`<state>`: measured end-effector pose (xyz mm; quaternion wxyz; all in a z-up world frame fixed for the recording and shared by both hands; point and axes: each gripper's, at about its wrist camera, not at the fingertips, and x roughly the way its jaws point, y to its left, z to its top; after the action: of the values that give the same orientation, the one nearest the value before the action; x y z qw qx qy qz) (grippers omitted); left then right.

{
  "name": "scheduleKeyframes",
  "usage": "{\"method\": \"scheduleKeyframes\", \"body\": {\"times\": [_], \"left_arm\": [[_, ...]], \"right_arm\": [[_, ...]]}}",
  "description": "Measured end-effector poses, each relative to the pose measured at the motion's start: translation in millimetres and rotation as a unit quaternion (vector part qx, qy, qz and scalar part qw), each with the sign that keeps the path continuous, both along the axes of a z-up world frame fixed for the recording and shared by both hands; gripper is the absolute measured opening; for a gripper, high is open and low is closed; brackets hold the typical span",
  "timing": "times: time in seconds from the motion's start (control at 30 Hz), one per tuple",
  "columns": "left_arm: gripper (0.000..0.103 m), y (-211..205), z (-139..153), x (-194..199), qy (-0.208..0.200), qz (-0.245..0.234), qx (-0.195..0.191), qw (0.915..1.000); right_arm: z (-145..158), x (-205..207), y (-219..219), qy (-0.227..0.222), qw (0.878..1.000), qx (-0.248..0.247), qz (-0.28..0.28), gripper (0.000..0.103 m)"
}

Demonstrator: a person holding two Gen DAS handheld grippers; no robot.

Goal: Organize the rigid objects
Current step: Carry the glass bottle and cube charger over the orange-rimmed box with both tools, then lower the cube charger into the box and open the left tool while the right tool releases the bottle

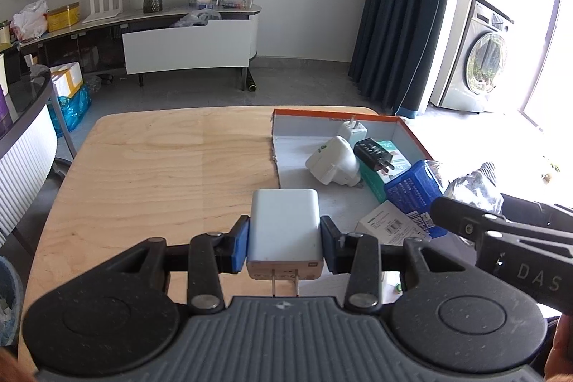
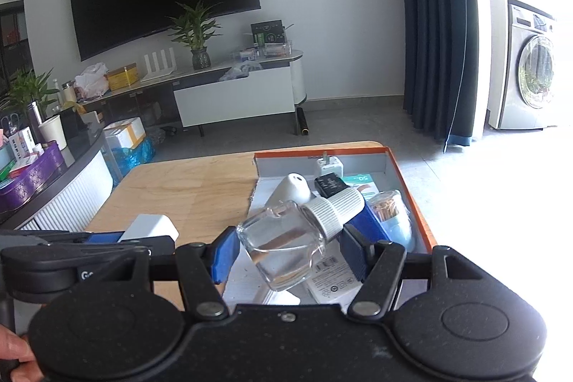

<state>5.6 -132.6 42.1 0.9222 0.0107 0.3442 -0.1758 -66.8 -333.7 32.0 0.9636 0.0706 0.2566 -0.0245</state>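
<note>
My left gripper [image 1: 284,238] is shut on a white block charger [image 1: 284,228], prongs pointing back at the camera, held above the wooden table beside the tray. My right gripper [image 2: 286,249] is shut on a clear glass bottle [image 2: 283,246] with a white ribbed cap [image 2: 333,212], held tilted over the orange-rimmed tray [image 2: 412,196]. The tray [image 1: 412,135] holds a white plug adapter [image 1: 331,163], a black charger [image 1: 372,153], a small white charger [image 1: 352,131], a blue box [image 1: 415,192] and a white labelled box [image 1: 390,224]. The left gripper's charger also shows in the right wrist view [image 2: 150,228].
The wooden table [image 1: 161,174] stretches to the left of the tray. A dark counter with white ribbed side [image 2: 64,196] stands at the left. A TV stand [image 1: 186,45], curtain [image 1: 401,24] and washing machine [image 1: 480,63] lie beyond.
</note>
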Motion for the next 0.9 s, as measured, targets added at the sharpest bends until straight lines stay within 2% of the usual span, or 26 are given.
{"method": "scheduleKeyframes", "body": {"times": [0.4,0.9], "left_arm": [[0.041,-35.3,0.0,6.4,-0.003,-0.038,0.006,0.9993],[0.041,-58.4,2.1,20.7,-0.002,-0.051,0.011,0.9986]], "right_arm": [[3.8,-3.0,-35.6,-0.008,0.999,0.005,-0.045,0.075],[9.5,10.0,-52.1,-0.012,0.999,0.005,-0.053,0.075]]}}
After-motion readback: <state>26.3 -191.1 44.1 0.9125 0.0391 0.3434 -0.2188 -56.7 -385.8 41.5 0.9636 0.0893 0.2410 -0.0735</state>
